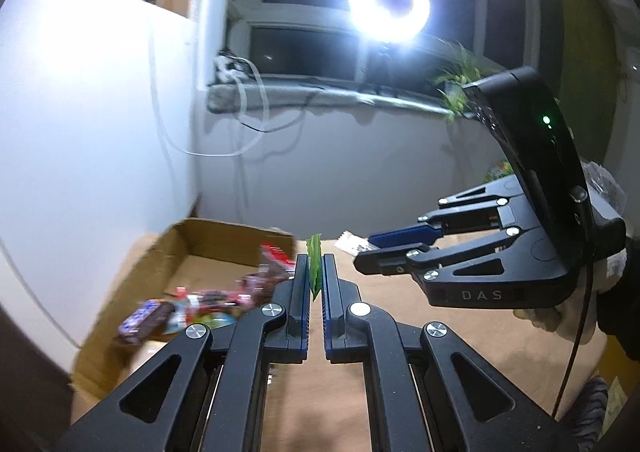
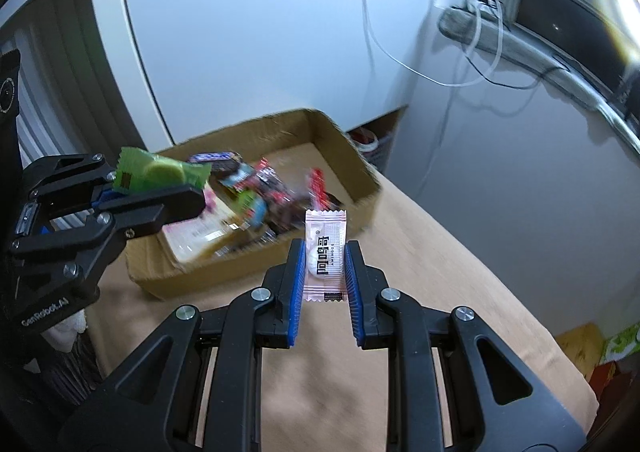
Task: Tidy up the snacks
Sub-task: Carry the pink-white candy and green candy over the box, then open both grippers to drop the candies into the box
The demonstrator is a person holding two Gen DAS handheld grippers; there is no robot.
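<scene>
My left gripper (image 1: 316, 272) is clamped nearly flat on a green snack packet (image 1: 314, 264); seen edge-on from its own camera, only a thin sliver of wrapper stands between the pads. From the right wrist view the same packet (image 2: 160, 174) shows its full face, with a round piece visible inside.

My right gripper (image 2: 325, 272) is closed on a pale pink sachet (image 2: 325, 252) with dark lettering. The blue pads grip its two long edges and the sachet stands upright between them, its crimped top clear of the fingertips.

Both items are held in the air above the tan table surface (image 2: 420, 272), near the open cardboard box (image 2: 352, 156). The box sits on that surface and already holds a loose heap of mixed wrapped snacks (image 2: 256, 188) — blurred, so I cannot sort them by kind.

Handling assessment: both packets appear very light, with thin, slick film that crumples easily. The contents may be brittle, so a moderate pinch is advisable. Best hold is across the flat body or the sealed seam — not a corner, where the film could slide free.
</scene>
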